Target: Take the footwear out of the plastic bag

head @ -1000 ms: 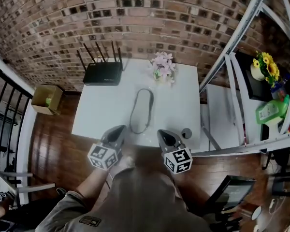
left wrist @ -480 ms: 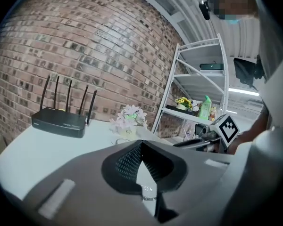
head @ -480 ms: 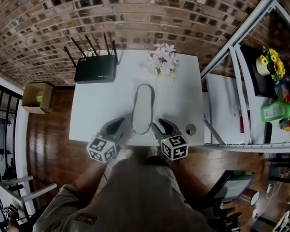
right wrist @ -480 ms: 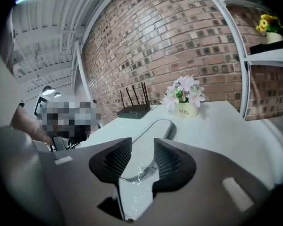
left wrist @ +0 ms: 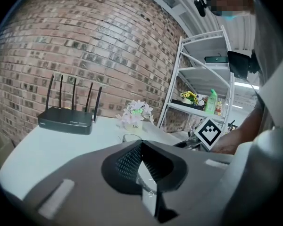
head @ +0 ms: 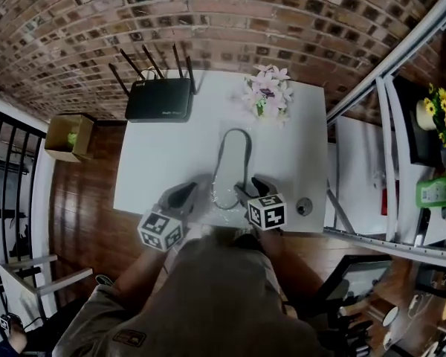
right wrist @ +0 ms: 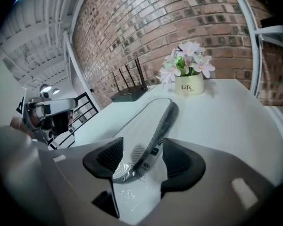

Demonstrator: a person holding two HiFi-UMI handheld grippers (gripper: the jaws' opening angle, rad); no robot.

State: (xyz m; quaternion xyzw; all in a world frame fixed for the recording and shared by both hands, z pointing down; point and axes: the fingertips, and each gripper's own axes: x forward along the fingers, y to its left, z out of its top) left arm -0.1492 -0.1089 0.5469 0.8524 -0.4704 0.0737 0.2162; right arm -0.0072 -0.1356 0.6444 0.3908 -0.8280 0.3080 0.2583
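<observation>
The clear plastic bag [right wrist: 128, 196] barely shows around the footwear [right wrist: 148, 121] heel.

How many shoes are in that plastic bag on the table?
1: a slipper inside the clear plastic bag on the table, between the flowers and the near edge. A second beneath it could be hidden.

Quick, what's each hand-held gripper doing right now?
Left hand-held gripper: closed; grip on anything unclear.
Right hand-held gripper: open, just been opening; bagged footwear between its jaws, unpressed.

White table [head: 154, 171] with router [head: 160, 100], flowers [head: 268, 94], bagged slipper [head: 234, 161]
</observation>
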